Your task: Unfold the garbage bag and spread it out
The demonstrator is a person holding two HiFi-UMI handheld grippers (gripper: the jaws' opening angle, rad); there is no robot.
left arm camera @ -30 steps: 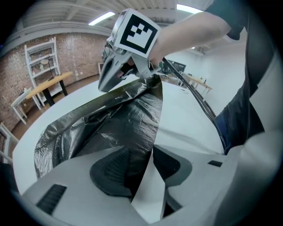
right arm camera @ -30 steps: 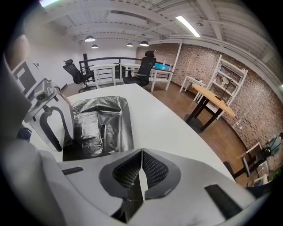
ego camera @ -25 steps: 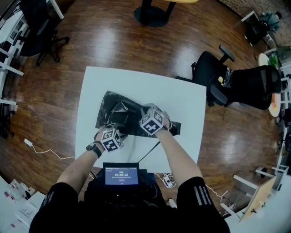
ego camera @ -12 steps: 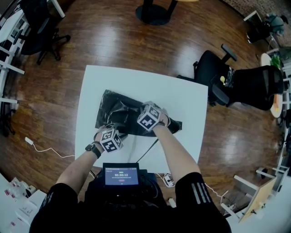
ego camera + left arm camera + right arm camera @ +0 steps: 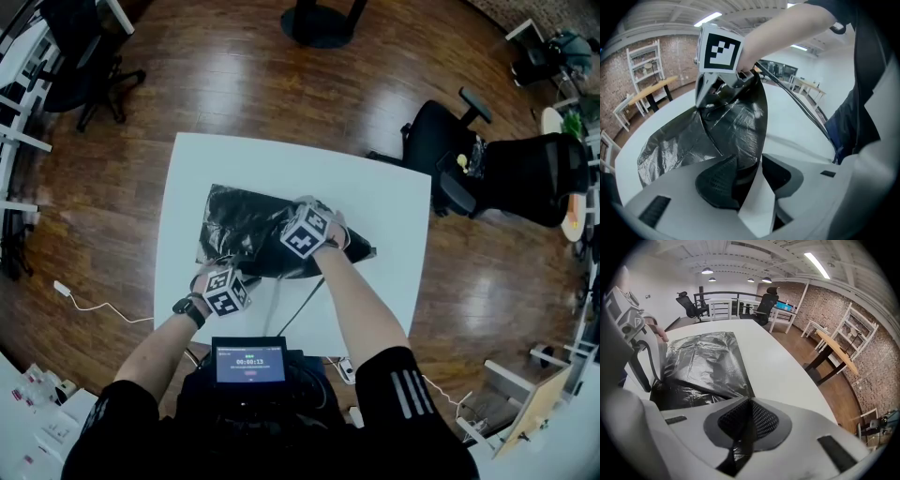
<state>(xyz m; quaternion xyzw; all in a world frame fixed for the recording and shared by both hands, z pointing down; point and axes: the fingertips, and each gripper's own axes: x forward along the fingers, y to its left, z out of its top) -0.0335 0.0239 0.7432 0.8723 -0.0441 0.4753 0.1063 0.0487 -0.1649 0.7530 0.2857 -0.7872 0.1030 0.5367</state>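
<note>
Film of the garbage bag (image 5: 736, 122) runs down into the left gripper (image 5: 757, 161), nearest the person at the bag's near edge. Its jaws are closed at the tips on that black film, which lies against one dark pad (image 5: 715, 180), with a pale wedge showing beside it further back. From there the film rises taut to the right gripper (image 5: 750, 404), a little further out over the bag's middle. The right gripper's jaws have just been easing open, but its pads nearly meet at the tips, and a narrow strip of the film is pinched between them and trails back toward the camera. Beyond both grippers, the rest of the bag lies crumpled and partly flattened on the white table (image 5: 281, 164). It sits across the table's middle and stays inside the edges. Past the table are the wooden floor (image 5: 234, 75) and a black office chair (image 5: 506, 178) off to the right.
</note>
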